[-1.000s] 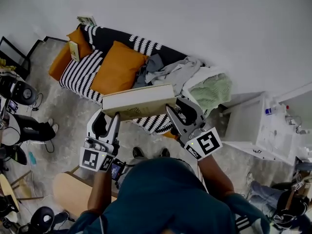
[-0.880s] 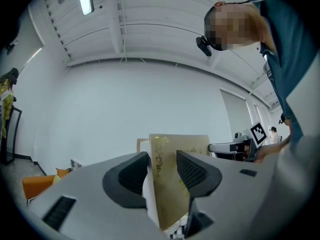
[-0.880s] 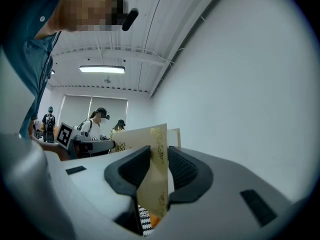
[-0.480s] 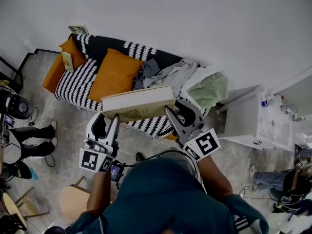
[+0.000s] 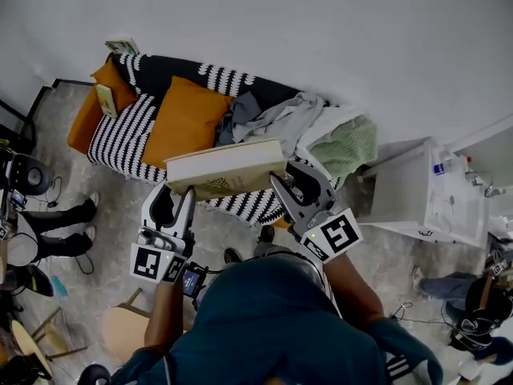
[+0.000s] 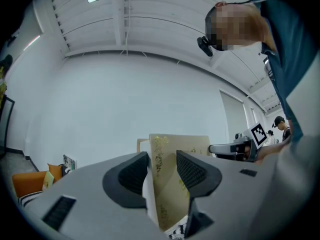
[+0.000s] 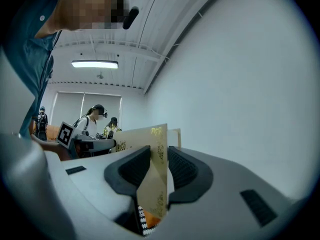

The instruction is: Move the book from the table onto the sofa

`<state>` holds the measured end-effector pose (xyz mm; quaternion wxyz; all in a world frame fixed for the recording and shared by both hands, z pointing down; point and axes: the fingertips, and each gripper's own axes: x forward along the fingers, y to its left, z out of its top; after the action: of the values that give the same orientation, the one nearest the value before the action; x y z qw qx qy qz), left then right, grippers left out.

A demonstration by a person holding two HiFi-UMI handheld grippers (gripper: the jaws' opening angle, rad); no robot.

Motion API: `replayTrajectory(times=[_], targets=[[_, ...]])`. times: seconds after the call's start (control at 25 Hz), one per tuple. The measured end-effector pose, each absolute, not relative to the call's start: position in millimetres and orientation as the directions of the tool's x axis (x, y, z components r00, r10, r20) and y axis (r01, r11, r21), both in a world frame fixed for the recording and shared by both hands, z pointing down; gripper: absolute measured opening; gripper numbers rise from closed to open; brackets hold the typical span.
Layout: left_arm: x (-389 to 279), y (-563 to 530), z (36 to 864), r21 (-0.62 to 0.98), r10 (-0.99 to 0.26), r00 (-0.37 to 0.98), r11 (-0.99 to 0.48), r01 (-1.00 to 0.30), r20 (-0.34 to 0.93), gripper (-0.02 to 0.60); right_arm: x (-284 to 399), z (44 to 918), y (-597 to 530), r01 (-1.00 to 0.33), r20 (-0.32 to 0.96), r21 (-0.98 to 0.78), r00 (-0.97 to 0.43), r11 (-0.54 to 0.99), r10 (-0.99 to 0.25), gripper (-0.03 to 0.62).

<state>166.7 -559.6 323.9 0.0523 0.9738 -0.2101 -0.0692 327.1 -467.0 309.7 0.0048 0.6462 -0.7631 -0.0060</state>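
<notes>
The cream book (image 5: pixel 227 167) is kept clamped at both ends by the left gripper (image 5: pixel 178 196) and right gripper (image 5: pixel 290 180), and is brought nearer the striped sofa (image 5: pixel 120 135) over grey floor (image 5: pixel 112 215).

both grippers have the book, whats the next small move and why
Probably carry the book forward and lower it toward the sofa: the left gripper and right gripper both clamp its ends, and it hangs in the air near the striped seat's front.
</notes>
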Motion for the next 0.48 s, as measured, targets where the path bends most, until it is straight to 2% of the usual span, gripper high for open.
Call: replayTrajectory(times=[0.48], targets=[[247, -579, 326, 0.113, -0.441, 0.893, -0.896, -0.430, -0.095, 0.173, 410, 318, -491, -0.981, -0.007, -0.020, -0.191, 0.191, -0.982, 0.124]])
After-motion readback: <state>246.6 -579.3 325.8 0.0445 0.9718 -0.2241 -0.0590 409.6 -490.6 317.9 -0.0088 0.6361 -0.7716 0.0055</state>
